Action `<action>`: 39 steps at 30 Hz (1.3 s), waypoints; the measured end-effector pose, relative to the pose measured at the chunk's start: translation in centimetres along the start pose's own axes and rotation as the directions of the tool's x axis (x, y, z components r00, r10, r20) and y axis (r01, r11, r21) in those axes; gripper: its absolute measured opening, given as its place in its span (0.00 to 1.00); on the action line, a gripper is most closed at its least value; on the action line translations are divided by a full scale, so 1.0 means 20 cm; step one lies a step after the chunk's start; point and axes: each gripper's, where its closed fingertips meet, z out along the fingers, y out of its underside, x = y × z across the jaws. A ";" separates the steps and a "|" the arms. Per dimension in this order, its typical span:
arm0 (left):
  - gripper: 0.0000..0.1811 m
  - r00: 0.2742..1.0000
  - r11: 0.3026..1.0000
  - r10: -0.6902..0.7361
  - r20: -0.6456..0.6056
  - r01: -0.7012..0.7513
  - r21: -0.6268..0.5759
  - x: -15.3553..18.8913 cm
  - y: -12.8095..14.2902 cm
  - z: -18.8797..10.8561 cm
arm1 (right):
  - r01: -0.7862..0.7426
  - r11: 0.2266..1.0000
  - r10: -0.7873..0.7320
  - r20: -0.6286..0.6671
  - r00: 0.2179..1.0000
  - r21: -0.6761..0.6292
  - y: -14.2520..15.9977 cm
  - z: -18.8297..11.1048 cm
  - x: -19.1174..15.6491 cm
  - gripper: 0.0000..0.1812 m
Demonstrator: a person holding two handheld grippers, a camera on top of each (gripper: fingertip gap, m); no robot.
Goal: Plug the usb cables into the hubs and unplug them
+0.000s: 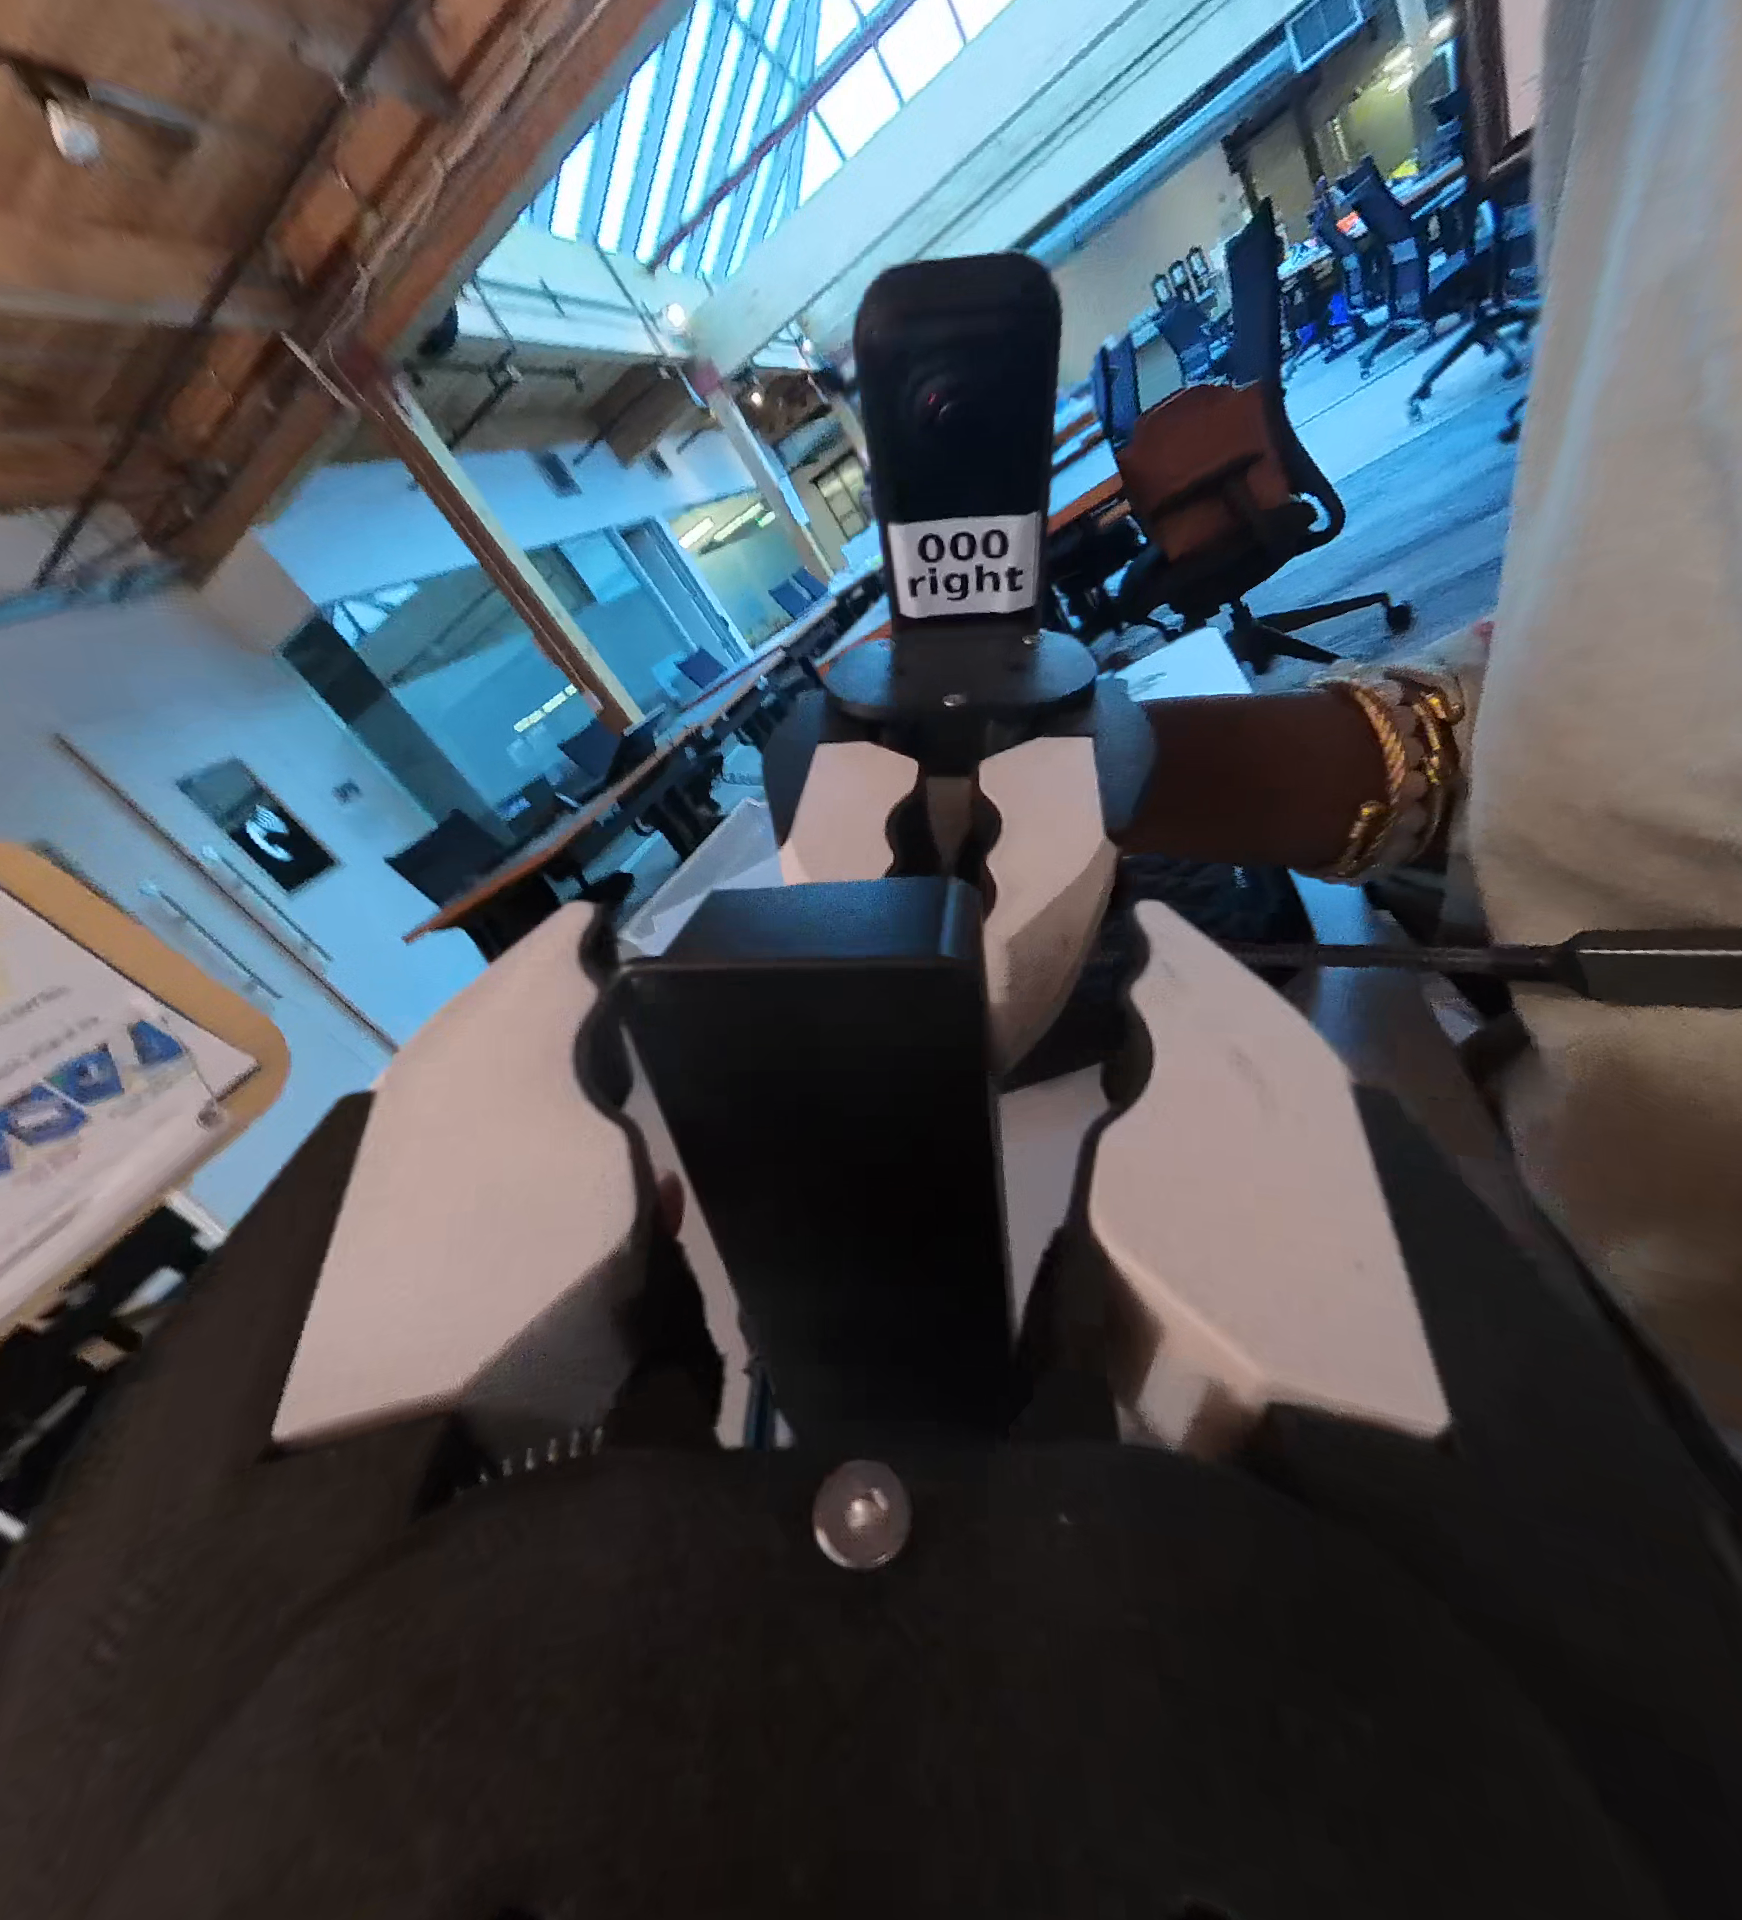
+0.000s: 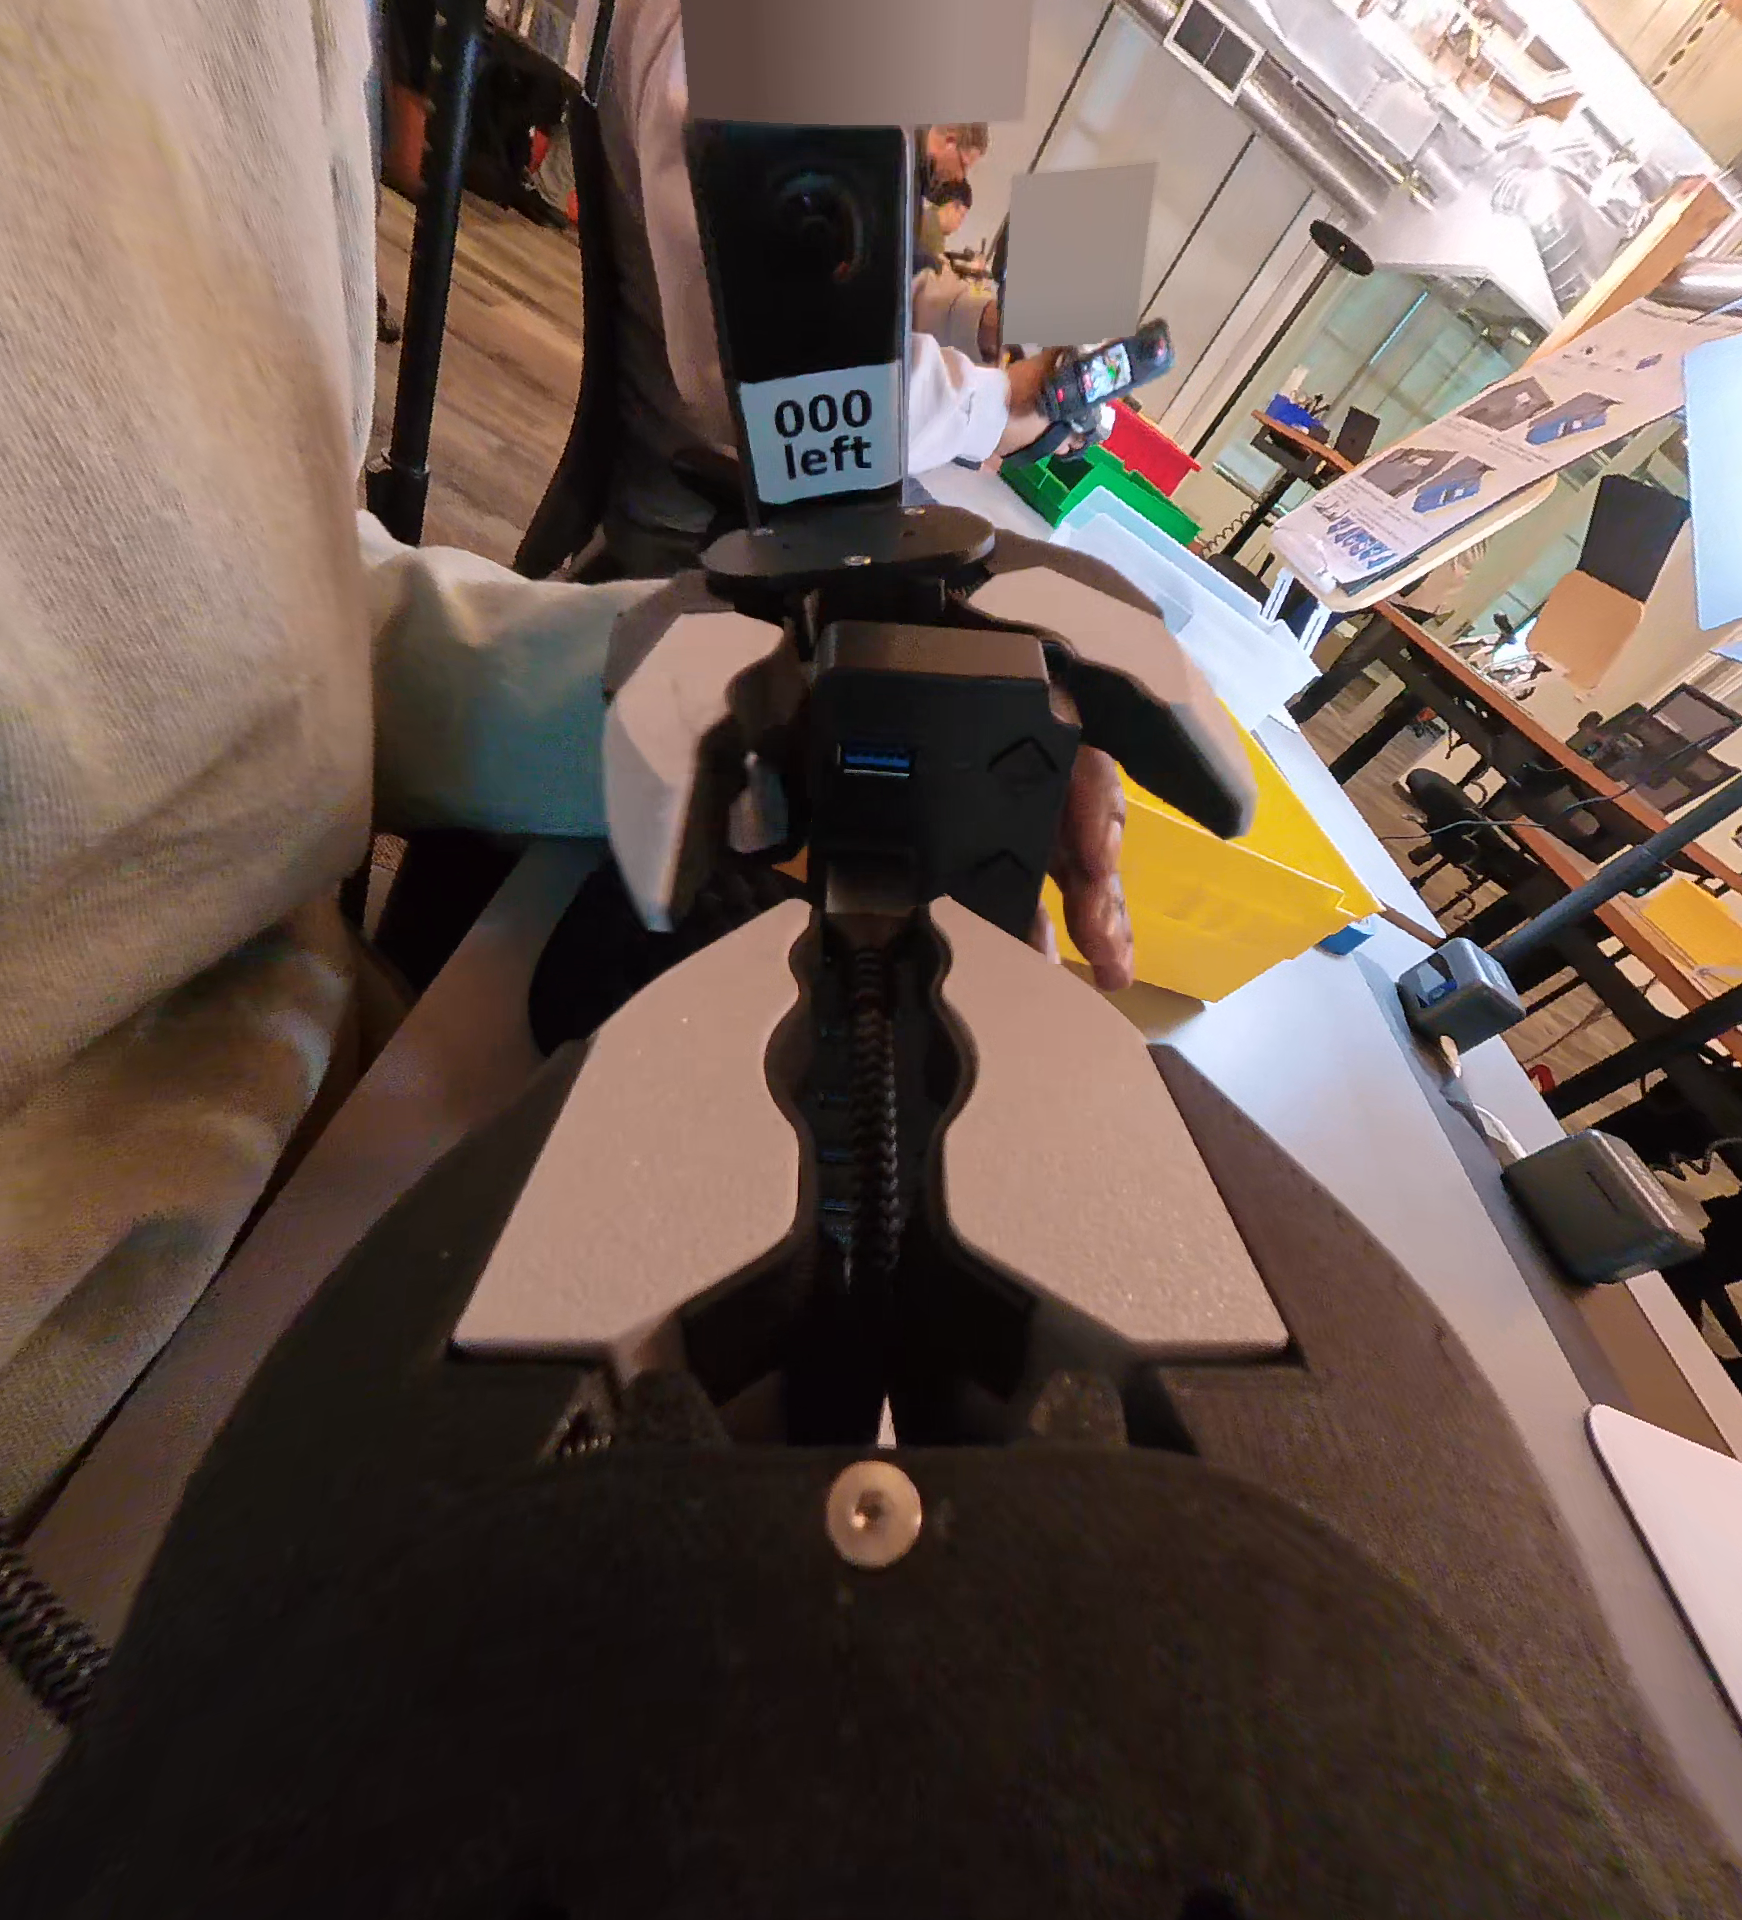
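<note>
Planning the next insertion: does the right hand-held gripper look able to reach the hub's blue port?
Probably yes. The blue port faces the right hand-held gripper uncovered on the hub, though its cable meets the hub just below, so it would need shifting.

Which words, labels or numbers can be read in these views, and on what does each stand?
Writing is not quoted here.
White label on black camera, left wrist view: readable.
Second white label on other black camera, right wrist view: readable.
Posters: blurred.
</note>
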 end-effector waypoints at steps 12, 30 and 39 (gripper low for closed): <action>0.35 0.999 1.000 0.005 -0.050 -0.006 -0.006 -0.02 0.03 -0.04 | 0.013 1.000 -0.013 0.002 1.000 -0.015 0.02 0.02 -0.01 0.09; 0.35 0.999 0.992 0.012 -0.038 -0.016 -0.123 -0.05 0.07 -0.06 | 0.030 0.999 -0.031 -0.036 0.999 -0.012 0.03 0.02 0.02 0.09; 0.35 1.000 0.990 -0.015 0.006 0.016 -0.139 -0.08 0.08 -0.05 | 0.071 0.996 -0.074 -0.072 0.995 -0.052 0.03 0.00 0.05 0.09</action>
